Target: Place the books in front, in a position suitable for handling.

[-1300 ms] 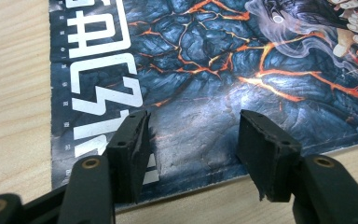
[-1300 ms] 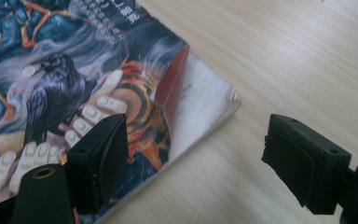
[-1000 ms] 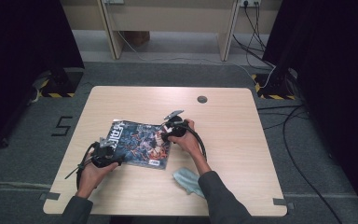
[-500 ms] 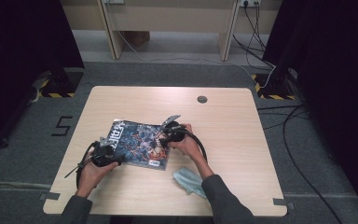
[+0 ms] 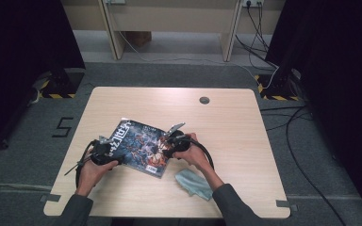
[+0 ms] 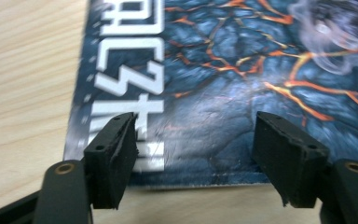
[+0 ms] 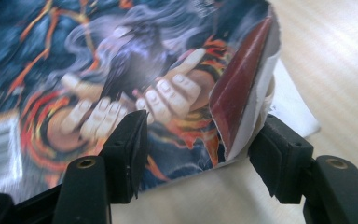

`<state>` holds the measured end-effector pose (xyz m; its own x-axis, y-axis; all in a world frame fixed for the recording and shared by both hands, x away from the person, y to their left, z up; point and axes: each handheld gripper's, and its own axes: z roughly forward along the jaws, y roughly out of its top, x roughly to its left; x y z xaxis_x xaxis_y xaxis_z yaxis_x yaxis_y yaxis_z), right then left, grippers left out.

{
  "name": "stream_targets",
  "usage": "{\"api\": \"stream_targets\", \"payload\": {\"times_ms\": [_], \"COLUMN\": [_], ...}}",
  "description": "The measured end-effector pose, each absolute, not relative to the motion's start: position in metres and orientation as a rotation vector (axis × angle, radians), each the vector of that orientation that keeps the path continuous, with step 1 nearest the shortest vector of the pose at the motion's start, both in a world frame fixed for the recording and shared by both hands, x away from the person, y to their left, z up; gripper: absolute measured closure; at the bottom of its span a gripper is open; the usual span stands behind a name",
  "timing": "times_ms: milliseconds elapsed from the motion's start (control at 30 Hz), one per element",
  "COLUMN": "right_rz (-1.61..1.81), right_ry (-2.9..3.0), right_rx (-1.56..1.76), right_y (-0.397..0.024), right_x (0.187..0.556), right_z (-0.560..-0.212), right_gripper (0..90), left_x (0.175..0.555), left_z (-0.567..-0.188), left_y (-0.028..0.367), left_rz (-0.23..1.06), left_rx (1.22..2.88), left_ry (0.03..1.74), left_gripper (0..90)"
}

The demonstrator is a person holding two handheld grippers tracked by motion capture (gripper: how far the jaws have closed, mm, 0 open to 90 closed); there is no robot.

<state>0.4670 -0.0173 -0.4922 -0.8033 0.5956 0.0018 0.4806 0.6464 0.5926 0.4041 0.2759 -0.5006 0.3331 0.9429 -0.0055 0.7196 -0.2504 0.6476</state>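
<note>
A magazine [image 5: 138, 147] is laid flat on the counter [image 5: 245, 141], between both claws. The left claw [image 6: 193, 158], jaws just opened, is held apart over its lower edge. The right claw [image 7: 203, 154], jaws just closing, is set around a curled cover corner, not yet clamped.

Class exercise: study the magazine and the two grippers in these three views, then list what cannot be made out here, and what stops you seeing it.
- Magazine title: cut off by the frame's top edge in the left gripper view; too small in the high view.
- Pages under the curled corner: hidden by the cover, right gripper view.
- Cloth: its near edge hidden by the sleeve, high view.
</note>
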Motion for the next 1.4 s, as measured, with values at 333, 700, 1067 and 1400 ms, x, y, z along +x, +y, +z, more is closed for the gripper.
{"api": "stream_targets", "payload": {"times_ms": [333, 700, 1067, 1400], "right_rz": [0.91, 0.812, 0.791, 0.825], "right_ry": [2.621, 2.658, 2.729, 2.871], "right_rx": [1.002, 0.939, 0.876, 0.773], "right_y": [-0.037, -0.014, -0.017, -0.017], "right_x": [0.485, 0.498, 0.469, 0.425], "right_z": [-0.476, -0.489, -0.486, -0.479], "right_gripper": [33.3, 37.8, 38.0, 37.7], "left_x": [0.4, 0.392, 0.401, 0.415], "left_z": [-0.497, -0.5, -0.5, -0.499], "left_y": [0.268, 0.249, 0.264, 0.275], "left_rz": [0.508, 0.467, 0.516, 0.628], "left_rx": [2.079, 2.084, 2.06, 2.055], "left_ry": [1.41, 1.357, 1.425, 1.475], "left_gripper": [33.9, 32.6, 31.5, 30.5]}}
